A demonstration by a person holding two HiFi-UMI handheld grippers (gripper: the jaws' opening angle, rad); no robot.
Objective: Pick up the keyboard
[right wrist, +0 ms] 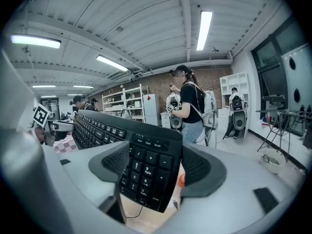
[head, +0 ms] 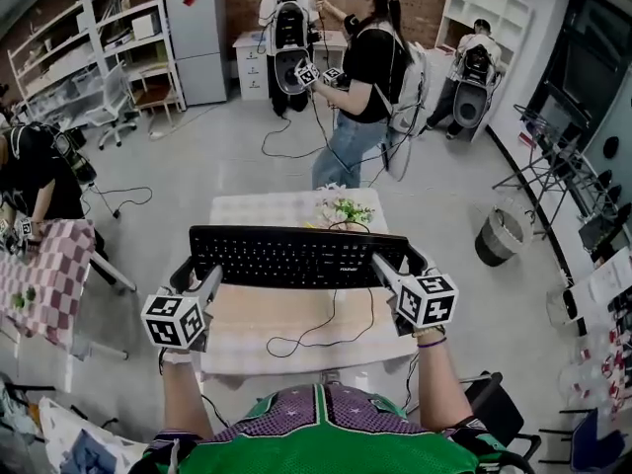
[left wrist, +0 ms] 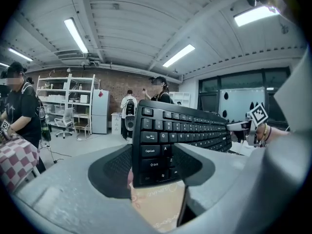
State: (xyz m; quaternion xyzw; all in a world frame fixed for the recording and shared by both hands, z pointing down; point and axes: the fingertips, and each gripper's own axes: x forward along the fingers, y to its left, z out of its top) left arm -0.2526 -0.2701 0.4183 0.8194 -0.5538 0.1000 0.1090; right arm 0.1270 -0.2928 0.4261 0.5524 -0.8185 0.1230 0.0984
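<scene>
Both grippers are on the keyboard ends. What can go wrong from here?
1. The left gripper and right gripper each clamp only one short end of the keyboard. If they spread or twist unevenly, an end may slip out.
2. Its cable trails in a loop onto the table and might snag or drag.
3. The flowers sit just behind. A forward swing could hit them.
</scene>
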